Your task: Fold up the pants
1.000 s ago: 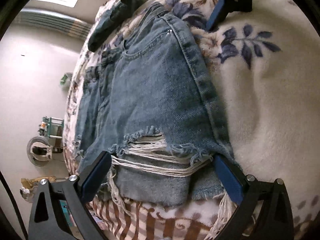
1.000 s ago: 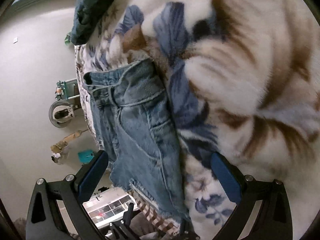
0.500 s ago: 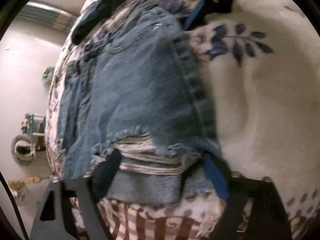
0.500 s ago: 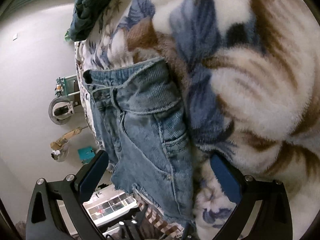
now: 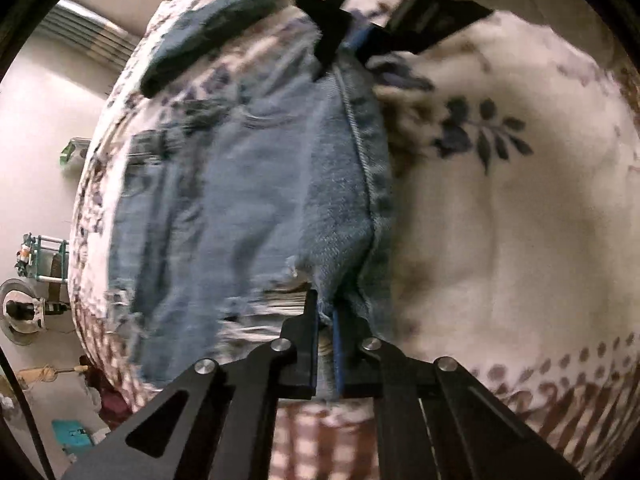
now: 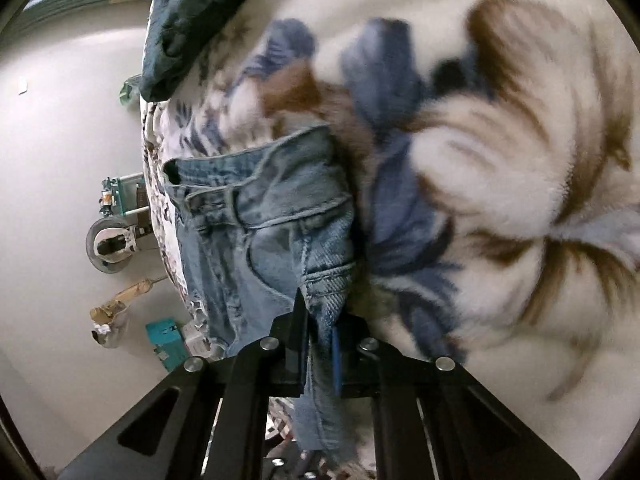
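Observation:
Light blue ripped denim shorts lie on a floral fleece blanket. My left gripper is shut on the frayed hem at the shorts' side seam. My right gripper is shut on the shorts at the waistband end of the same side seam. The right gripper also shows at the top of the left wrist view, pinching the far end of the seam.
A folded dark denim garment lies at the far end of the blanket, also in the right wrist view. The bed edge drops to a pale floor with a teal box and small clutter at left.
Both grippers were open and straddling the shorts' edge; now both have closed on the denim along the side seam, and the seam edge is bunched up.

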The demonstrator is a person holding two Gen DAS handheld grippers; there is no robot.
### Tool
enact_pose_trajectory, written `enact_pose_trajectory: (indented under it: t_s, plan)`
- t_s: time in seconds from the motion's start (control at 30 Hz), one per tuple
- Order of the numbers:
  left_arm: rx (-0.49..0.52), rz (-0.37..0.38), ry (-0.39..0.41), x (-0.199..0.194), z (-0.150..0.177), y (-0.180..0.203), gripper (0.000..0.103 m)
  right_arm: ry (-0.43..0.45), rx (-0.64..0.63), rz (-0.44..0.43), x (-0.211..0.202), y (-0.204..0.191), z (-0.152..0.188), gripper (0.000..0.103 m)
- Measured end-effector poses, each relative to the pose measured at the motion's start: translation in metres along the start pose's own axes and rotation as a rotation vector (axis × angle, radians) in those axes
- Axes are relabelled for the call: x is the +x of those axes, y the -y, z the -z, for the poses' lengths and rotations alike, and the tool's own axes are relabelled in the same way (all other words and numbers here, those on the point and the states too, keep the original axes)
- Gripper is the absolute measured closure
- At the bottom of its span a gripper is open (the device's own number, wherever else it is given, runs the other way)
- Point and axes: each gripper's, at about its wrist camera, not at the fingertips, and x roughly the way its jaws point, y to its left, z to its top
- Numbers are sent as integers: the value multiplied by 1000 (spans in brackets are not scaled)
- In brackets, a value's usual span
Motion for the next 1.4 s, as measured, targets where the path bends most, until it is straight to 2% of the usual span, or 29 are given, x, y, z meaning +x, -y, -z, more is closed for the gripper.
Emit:
enact_pose_trajectory:
  t_s: [0.2, 0.33, 0.47, 0.6, 0.7, 0.93, 1.1, 1.17, 1.2, 1.23, 1.27, 1.33, 1.4]
  plan:
    - [-108, 15, 31, -35, -8, -67, 99, 28, -14, -10, -17, -40, 9, 95]
    - [-201, 31, 60, -50, -10, -118, 100, 45, -46, -21, -22, -86, 9, 95]
    - [-329, 46, 62, -52, -5, -179, 100, 50, -81, -30, -7, -140, 2, 96]
    - [-435, 48, 44, -38, 11, -235, 101, 25, -129, -4, 36, -205, -12, 96]
    - [-490, 36, 14, -15, 25, -275, 102, -4, -165, 66, 87, -248, -27, 96]
    - [-563, 12, -101, 57, 50, -345, 102, -53, -160, 216, 189, -277, -56, 96]
    - [-604, 62, -149, 82, 65, -375, 100, -39, -48, 293, 230, -284, -76, 96]
    - [-638, 114, -162, 85, 69, -382, 99, -92, -27, 356, 244, -286, -82, 77]
    - [-639, 144, -172, 88, 69, -383, 99, -113, -33, 344, 246, -289, -83, 66]
    - [-636, 190, -186, 90, 67, -382, 99, -128, -41, 303, 244, -292, -83, 42]
    - [-644, 221, -194, 90, 65, -382, 99, -133, -46, 255, 238, -296, -81, 27]
    - [-643, 308, -170, 85, 57, -379, 98, -111, -44, 178, 215, -298, -72, 26]
    - [-599, 311, -154, 82, 45, -369, 98, -59, -51, 174, 187, -293, -60, 26]
